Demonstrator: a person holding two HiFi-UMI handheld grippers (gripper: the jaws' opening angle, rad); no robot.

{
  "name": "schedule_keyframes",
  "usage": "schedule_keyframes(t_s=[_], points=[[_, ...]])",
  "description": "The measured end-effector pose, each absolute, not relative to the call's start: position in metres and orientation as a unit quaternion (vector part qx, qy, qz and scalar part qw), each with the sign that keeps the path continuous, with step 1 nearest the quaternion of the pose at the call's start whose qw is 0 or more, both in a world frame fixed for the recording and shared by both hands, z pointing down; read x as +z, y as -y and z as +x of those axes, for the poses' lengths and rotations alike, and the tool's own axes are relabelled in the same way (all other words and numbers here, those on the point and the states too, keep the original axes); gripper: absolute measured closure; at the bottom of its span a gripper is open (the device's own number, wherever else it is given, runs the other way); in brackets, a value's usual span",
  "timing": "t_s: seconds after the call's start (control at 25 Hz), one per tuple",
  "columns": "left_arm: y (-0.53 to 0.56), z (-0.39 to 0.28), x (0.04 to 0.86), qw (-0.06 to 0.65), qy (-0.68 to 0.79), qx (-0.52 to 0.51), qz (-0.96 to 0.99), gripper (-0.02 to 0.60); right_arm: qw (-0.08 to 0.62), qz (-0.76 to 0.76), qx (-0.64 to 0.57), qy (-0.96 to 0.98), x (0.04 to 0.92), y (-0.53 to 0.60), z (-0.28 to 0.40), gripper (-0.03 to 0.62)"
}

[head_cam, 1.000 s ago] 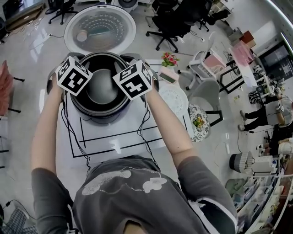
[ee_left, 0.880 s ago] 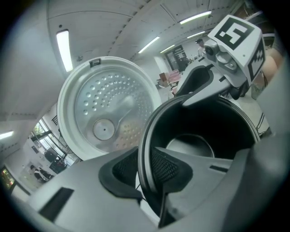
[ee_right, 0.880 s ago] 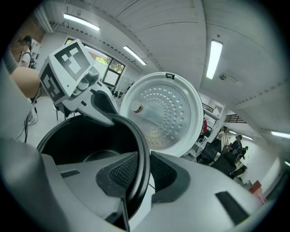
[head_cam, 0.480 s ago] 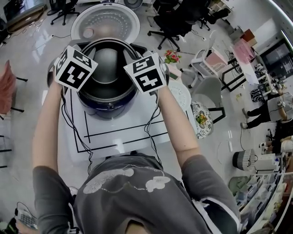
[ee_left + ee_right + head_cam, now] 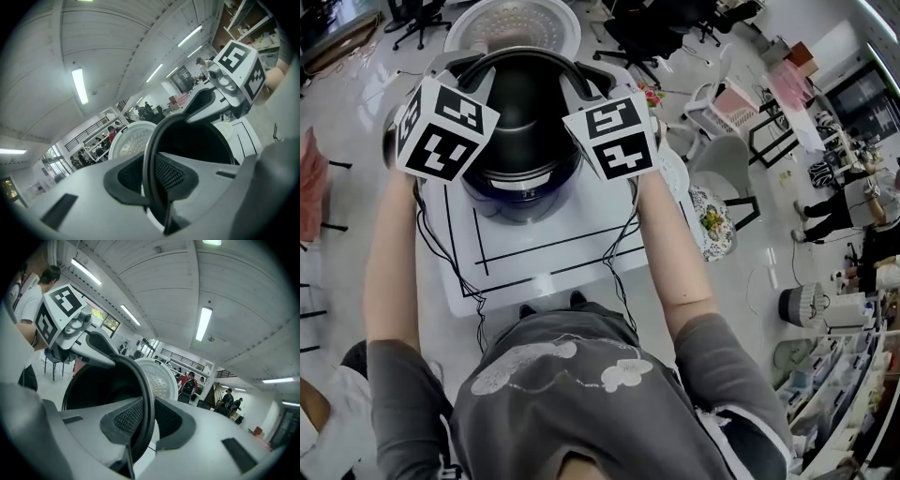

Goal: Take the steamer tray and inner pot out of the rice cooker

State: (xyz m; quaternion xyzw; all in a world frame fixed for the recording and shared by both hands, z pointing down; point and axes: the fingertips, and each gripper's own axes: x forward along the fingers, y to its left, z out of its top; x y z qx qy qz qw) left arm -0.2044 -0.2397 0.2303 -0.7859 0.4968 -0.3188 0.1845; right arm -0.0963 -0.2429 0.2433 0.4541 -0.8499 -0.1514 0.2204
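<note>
The black inner pot (image 5: 525, 112) hangs above the dark rice cooker body (image 5: 520, 192), lifted by its rim. My left gripper (image 5: 478, 84) is shut on the rim's left side, and the thin dark rim (image 5: 157, 140) runs between its pads (image 5: 171, 171). My right gripper (image 5: 586, 86) is shut on the rim's right side, its jaws still closing a little on the rim (image 5: 149, 394). Each gripper view shows the other gripper across the pot: the right gripper (image 5: 206, 101) and the left gripper (image 5: 101, 352). A white round perforated piece (image 5: 679, 176) lies right of the cooker.
The cooker's lid (image 5: 514, 23) stands open behind the pot, its holed inner plate (image 5: 157, 378) facing me. The cooker sits on a white table (image 5: 544, 258) marked with black lines. Office chairs, a grey chair (image 5: 722, 169) and shelves stand round the table.
Both grippers have risen together with the inner pot, which has come up out of the cooker body. The marker cubes look larger and closer in the head view.
</note>
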Motion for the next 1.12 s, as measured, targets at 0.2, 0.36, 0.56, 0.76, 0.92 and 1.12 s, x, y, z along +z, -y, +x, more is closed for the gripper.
schedule_keyframes(t_s=[0.2, 0.36, 0.56, 0.76, 0.92, 1.12], points=[[0.217, -0.179, 0.209, 0.196, -0.476, -0.288, -0.807, 0.511, 0.218, 0.472, -0.164, 0.838, 0.22, 0.216, -0.071, 0.499], [0.203, -0.151, 0.208, 0.201, -0.464, -0.275, -0.818, 0.511, 0.222, 0.489, -0.172, 0.826, 0.217, 0.199, -0.043, 0.499], [0.185, -0.099, 0.206, 0.204, -0.449, -0.268, -0.828, 0.511, 0.212, 0.501, -0.17, 0.822, 0.217, 0.179, 0.007, 0.497], [0.174, -0.036, 0.216, 0.191, -0.44, -0.268, -0.835, 0.511, 0.21, 0.5, -0.166, 0.823, 0.227, 0.166, 0.071, 0.499], [0.16, 0.013, 0.238, 0.17, -0.438, -0.283, -0.836, 0.511, 0.218, 0.487, -0.145, 0.833, 0.25, 0.153, 0.119, 0.499], [0.137, 0.048, 0.266, 0.137, -0.445, -0.306, -0.83, 0.512, 0.225, 0.457, -0.118, 0.852, 0.279, 0.135, 0.154, 0.499]])
